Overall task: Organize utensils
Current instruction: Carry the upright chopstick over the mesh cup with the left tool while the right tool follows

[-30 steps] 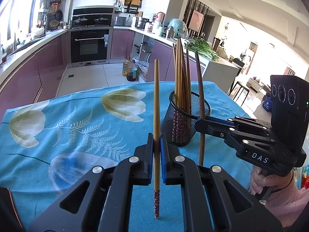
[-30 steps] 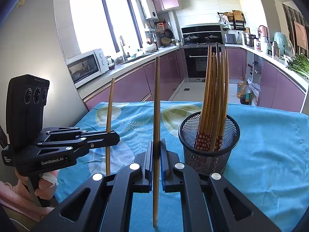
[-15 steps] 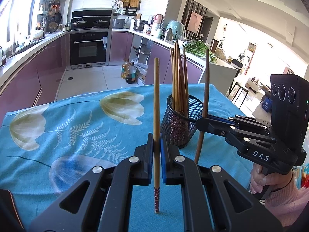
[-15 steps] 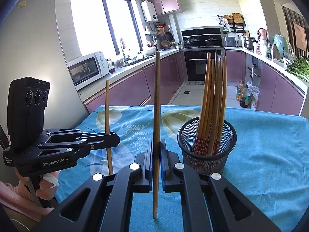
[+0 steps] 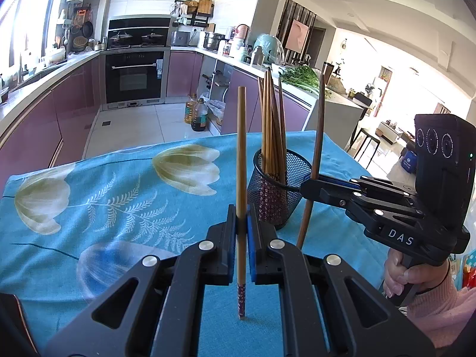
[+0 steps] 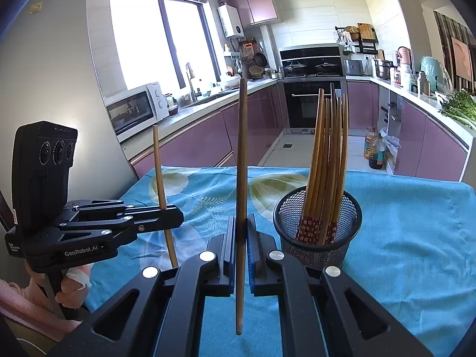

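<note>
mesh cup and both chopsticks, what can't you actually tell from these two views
- Mesh cup: its base is cut off in the right wrist view by the right gripper; the count of chopsticks inside is unclear, they overlap.
- Right gripper's chopstick: in the left wrist view its lower tip hides behind the left gripper.
- Left gripper's chopstick: whether its patterned end touches the tablecloth cannot be told.

microwave [image 6: 134,113] on counter | oven [image 5: 135,76] built in | oil bottles [image 5: 197,113] on floor

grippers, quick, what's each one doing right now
left gripper: closed on an upright chopstick, patterned end down.
right gripper: closed on another upright chopstick, beside the mesh holder.
</note>
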`<action>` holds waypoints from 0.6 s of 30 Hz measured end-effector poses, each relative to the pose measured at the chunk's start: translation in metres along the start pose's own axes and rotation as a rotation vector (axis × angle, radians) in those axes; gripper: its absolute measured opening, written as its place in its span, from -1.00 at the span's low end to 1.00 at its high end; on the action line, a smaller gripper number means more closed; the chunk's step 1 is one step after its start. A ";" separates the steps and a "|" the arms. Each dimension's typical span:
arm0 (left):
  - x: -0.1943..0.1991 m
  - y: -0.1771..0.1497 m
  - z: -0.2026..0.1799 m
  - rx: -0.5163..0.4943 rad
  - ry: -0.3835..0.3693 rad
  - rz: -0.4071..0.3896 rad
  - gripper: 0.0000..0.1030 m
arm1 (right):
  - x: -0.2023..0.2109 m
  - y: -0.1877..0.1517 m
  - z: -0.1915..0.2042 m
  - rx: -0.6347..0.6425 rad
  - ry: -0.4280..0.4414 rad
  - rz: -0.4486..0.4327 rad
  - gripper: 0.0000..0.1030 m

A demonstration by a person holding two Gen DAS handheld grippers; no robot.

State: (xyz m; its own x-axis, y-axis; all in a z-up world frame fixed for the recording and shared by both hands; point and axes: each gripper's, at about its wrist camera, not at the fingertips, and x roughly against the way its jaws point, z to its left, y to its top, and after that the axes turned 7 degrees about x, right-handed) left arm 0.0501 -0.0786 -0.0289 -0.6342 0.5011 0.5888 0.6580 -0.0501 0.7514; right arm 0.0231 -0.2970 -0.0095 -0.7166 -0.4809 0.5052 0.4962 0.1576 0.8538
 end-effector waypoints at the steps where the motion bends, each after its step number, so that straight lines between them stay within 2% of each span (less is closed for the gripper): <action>1: 0.001 0.000 -0.001 -0.002 -0.001 -0.001 -0.86 | 0.000 0.000 0.000 0.000 0.000 -0.001 -0.89; 18: 0.007 0.003 -0.004 -0.016 -0.008 -0.009 -0.86 | 0.005 0.004 -0.001 0.004 -0.012 -0.024 -0.89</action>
State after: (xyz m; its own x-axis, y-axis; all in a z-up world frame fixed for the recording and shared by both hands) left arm 0.0465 -0.0785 -0.0214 -0.6368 0.5088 0.5793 0.6456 -0.0587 0.7614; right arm 0.0221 -0.3000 -0.0041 -0.7339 -0.4743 0.4863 0.4770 0.1499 0.8660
